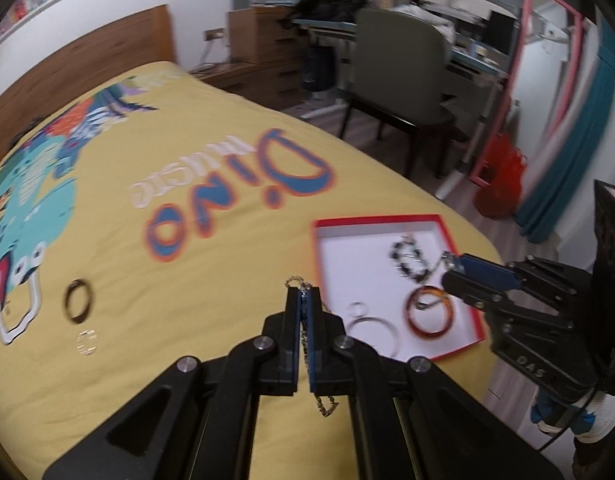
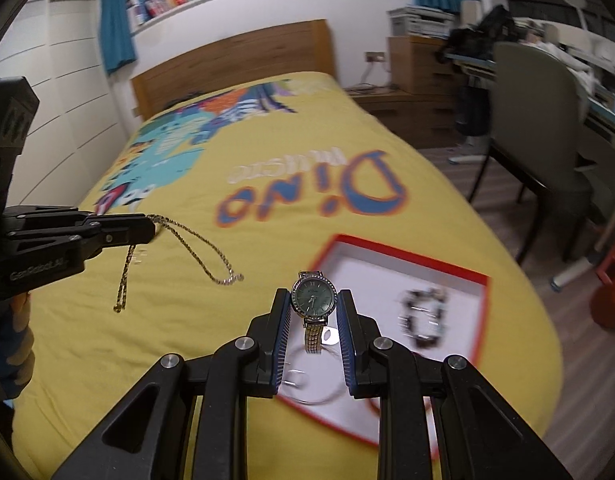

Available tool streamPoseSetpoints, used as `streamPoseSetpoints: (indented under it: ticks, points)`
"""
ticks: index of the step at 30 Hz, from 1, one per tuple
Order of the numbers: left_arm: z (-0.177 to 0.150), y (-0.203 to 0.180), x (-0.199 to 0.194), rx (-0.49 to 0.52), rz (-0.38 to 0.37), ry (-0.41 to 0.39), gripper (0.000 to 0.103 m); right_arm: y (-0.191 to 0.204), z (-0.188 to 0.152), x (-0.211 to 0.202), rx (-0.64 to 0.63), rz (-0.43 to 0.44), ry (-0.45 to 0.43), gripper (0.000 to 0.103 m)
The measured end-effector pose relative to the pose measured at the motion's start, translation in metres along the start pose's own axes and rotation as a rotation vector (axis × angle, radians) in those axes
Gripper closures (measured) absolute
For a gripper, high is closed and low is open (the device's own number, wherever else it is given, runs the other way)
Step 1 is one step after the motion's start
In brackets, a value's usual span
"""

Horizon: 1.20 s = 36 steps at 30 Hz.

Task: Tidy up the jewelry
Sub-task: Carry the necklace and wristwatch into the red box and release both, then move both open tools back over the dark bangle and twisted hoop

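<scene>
My left gripper is shut on a thin gold chain, which hangs above the yellow bedcover; in the right wrist view that gripper trails the chain in two loops. My right gripper is shut on a wristwatch with a green dial and a metal band. It hovers over the near side of a white box with a red rim. In the left wrist view the right gripper hangs over the box. A beaded bracelet, an amber bangle and silver hoops lie inside.
A dark ring and a pale band lie on the bedcover left of the box. Beyond the bed's right edge are wooden floor, a grey chair, a cluttered desk and a red bag.
</scene>
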<state>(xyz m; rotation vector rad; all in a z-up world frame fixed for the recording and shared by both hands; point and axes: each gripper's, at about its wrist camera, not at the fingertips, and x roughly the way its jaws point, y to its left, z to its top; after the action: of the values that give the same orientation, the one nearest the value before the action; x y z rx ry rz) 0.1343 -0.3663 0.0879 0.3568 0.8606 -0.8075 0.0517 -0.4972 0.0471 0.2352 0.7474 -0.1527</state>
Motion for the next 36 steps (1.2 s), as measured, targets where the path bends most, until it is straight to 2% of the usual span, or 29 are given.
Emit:
streamPoseSetpoints:
  ticks: [6, 11, 23, 30, 36]
  points:
    - [-0.001, -0.045, 0.042, 0.048, -0.054, 0.064, 0.101, -0.04, -0.019, 0.019, 0.046, -0.035, 0.046, 0.08]
    - [-0.016, -0.063, 0.076, 0.071, -0.062, 0.128, 0.101, -0.056, -0.036, 0.039, 0.069, -0.038, 0.09, 0.08]
    - [-0.046, -0.056, 0.125, 0.048, -0.015, 0.251, 0.101, -0.072, -0.064, 0.076, 0.091, -0.035, 0.168, 0.08]
    - [-0.049, -0.049, 0.141, 0.006, -0.004, 0.281, 0.099, -0.074, -0.07, 0.083, 0.097, -0.033, 0.187, 0.079]
    - [-0.05, -0.047, 0.139, -0.005, -0.019, 0.287, 0.099, -0.077, -0.071, 0.08, 0.104, -0.037, 0.18, 0.079]
